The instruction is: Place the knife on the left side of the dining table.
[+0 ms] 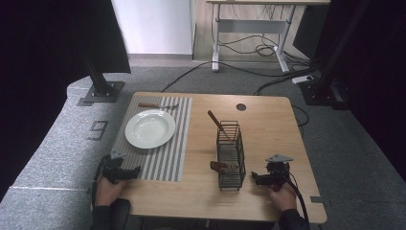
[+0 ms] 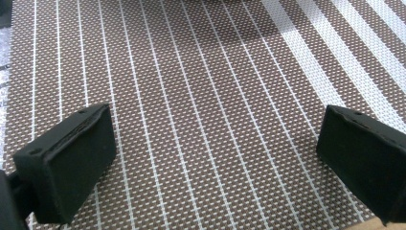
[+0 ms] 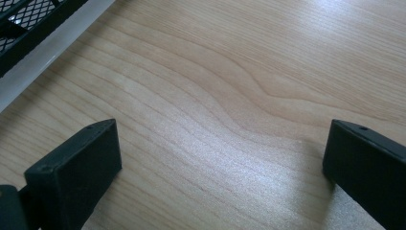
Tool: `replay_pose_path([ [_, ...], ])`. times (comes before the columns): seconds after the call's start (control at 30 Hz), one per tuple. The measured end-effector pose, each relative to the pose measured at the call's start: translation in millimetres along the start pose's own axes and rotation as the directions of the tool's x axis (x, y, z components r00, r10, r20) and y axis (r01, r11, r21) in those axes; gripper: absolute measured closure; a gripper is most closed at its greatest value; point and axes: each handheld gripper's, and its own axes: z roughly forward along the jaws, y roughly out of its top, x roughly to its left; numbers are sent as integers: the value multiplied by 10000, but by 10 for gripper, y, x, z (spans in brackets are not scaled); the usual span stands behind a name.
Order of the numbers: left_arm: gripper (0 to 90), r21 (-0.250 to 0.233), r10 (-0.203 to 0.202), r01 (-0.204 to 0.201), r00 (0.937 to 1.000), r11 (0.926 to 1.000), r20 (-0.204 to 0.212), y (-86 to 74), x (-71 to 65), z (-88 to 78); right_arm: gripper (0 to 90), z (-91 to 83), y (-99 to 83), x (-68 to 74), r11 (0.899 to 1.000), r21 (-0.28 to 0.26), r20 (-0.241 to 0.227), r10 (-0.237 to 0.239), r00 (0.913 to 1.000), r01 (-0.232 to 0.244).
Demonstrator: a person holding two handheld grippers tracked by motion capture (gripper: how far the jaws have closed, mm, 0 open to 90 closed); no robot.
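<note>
Fingers (image 2: 72, 158) of both grippers gape wide and empty, left over the striped placemat (image 2: 201, 96), right over bare table (image 3: 230, 96).

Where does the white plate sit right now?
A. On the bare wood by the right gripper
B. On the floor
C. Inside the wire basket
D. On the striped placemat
D: the high view shows the white plate resting on the striped placemat, left of the wire basket.
</note>
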Motion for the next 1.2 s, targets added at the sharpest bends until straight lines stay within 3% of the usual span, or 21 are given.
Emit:
replay_pose_path([
  [0.97,20,100,-131,130,9999,9999,45,25,17,-15,0,3,2,11,10000,-5,20,29,10000,-29],
  [1.2,22,8,-10,10,10000,10000,-5,80,-6,-41,0,3,2,14,10000,-8,37,40,10000,-40],
])
